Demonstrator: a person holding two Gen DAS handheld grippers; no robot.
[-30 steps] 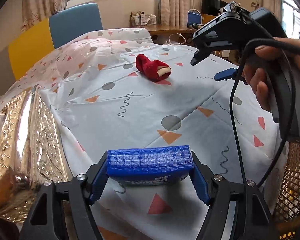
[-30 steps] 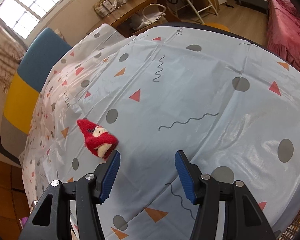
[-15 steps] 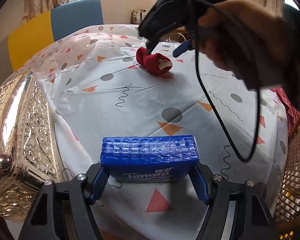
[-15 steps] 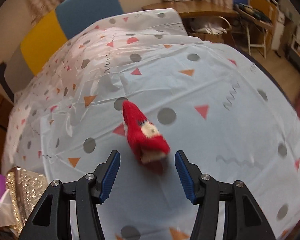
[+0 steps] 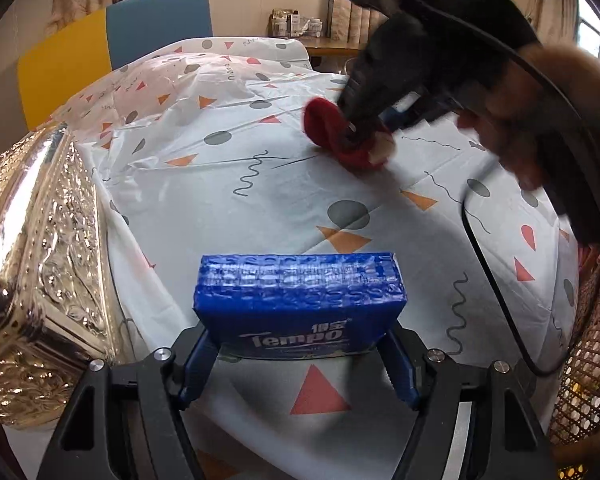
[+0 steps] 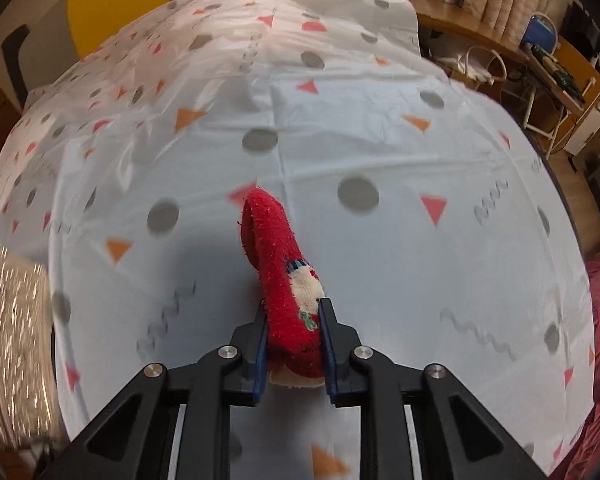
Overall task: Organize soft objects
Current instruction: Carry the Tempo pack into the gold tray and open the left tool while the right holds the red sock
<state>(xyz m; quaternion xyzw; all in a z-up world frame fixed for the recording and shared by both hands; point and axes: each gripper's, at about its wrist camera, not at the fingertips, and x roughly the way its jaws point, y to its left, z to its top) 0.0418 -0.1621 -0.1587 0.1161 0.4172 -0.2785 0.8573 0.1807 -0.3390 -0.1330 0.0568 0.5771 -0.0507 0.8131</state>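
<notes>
1. Your right claw (image 6: 292,344) is closing, its pads pressing the red sock (image 6: 284,276) on the counter (image 6: 420,260).
2. Your left claw (image 5: 296,360) is clamped on the blue tissue pack (image 5: 298,300) beside the gold box (image 5: 40,260).

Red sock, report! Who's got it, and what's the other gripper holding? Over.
Right gripper closing on red sock, sock between jaws. Left gripper clamped on blue tissue pack. Nothing blocking; gold box alongside.

- "Tempo" in white letters on the front face of the blue tissue pack (image 5: 298,304), between the left gripper's fingers.
- Small characters above that word: too small to read.
- No other legible text.
</notes>
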